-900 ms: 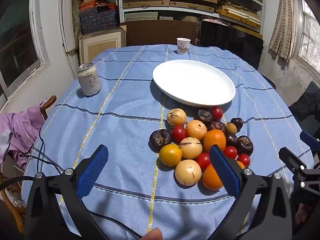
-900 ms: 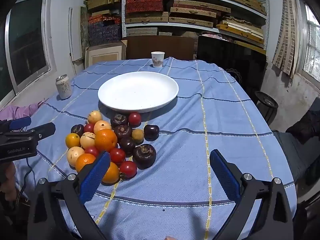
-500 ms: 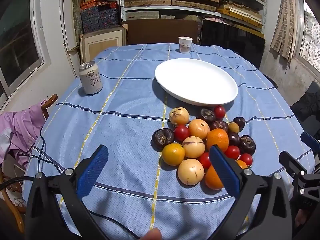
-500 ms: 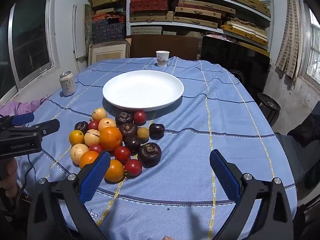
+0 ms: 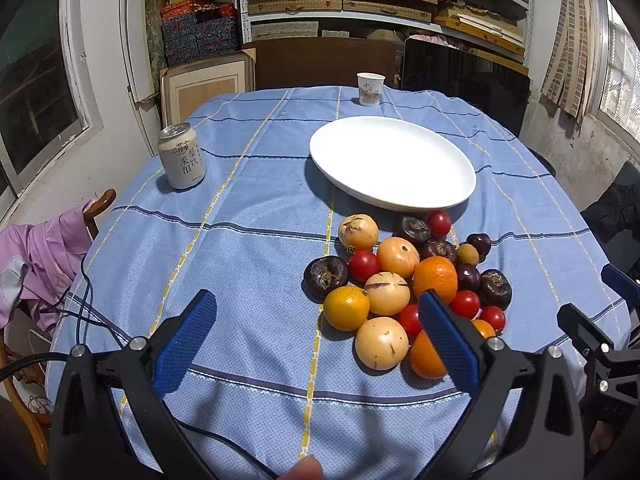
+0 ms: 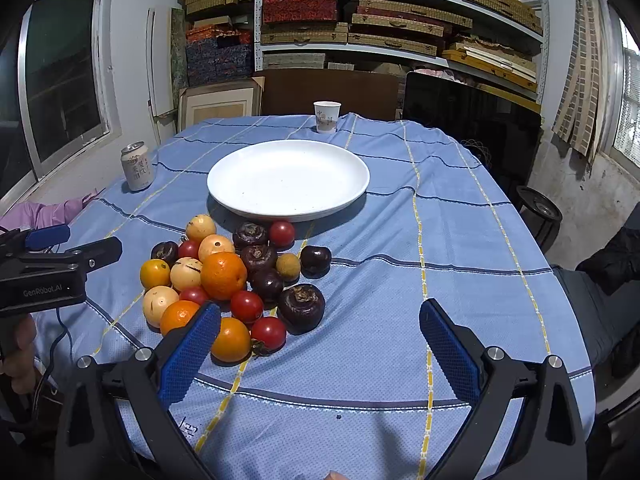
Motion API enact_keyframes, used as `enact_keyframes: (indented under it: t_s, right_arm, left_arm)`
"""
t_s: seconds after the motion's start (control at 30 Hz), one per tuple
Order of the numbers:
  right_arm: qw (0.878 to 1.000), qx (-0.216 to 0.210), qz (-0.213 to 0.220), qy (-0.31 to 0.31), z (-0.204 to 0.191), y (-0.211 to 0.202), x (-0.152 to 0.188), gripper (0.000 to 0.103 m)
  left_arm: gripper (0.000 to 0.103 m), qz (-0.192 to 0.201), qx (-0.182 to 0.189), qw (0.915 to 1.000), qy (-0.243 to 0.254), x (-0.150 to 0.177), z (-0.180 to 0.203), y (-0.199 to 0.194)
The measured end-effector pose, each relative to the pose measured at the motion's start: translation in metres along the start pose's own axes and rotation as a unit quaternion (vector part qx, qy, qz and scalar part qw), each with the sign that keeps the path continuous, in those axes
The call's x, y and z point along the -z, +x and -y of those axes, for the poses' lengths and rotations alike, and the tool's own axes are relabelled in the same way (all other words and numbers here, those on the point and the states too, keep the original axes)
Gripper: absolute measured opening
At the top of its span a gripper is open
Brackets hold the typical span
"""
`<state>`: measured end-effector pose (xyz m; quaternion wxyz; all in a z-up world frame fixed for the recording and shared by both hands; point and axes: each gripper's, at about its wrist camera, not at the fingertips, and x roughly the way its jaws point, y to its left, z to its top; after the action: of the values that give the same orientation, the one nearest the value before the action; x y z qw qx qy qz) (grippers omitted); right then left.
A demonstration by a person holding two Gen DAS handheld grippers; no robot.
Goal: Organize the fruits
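A pile of fruit [image 5: 404, 280] lies on the blue tablecloth: oranges, pale yellow fruits, red tomatoes and dark purple fruits. The pile also shows in the right wrist view [image 6: 236, 280]. An empty white plate [image 5: 392, 160] sits just behind it, also seen in the right wrist view [image 6: 288, 178]. My left gripper [image 5: 316, 340] is open and empty, low over the cloth at the pile's near left. My right gripper [image 6: 320, 348] is open and empty, at the pile's near right; its left finger stands in front of the nearest oranges.
A drink can [image 5: 182, 156] stands at the table's left edge, a paper cup [image 5: 370, 88] at the far edge. A chair with pink cloth [image 5: 44, 256] is left of the table. Shelves with boxes [image 6: 360, 20] and a dark screen [image 6: 472, 128] stand behind.
Both grippers have moved slightly forward toward the fruit pile. The fruit and the plate have not moved. Both grippers stay open.
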<state>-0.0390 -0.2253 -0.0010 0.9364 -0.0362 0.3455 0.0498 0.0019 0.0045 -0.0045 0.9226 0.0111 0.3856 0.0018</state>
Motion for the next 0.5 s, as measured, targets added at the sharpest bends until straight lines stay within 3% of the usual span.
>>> enact_keyframes:
  t_s: [0.5]
  right_arm:
    - [1.000,-0.002,-0.002,-0.004,-0.0008,0.0008,0.0020,0.100]
  left_arm:
    - [0.099,-0.001,0.000,1.0000,-0.001,0.0006,0.0009,0.0024]
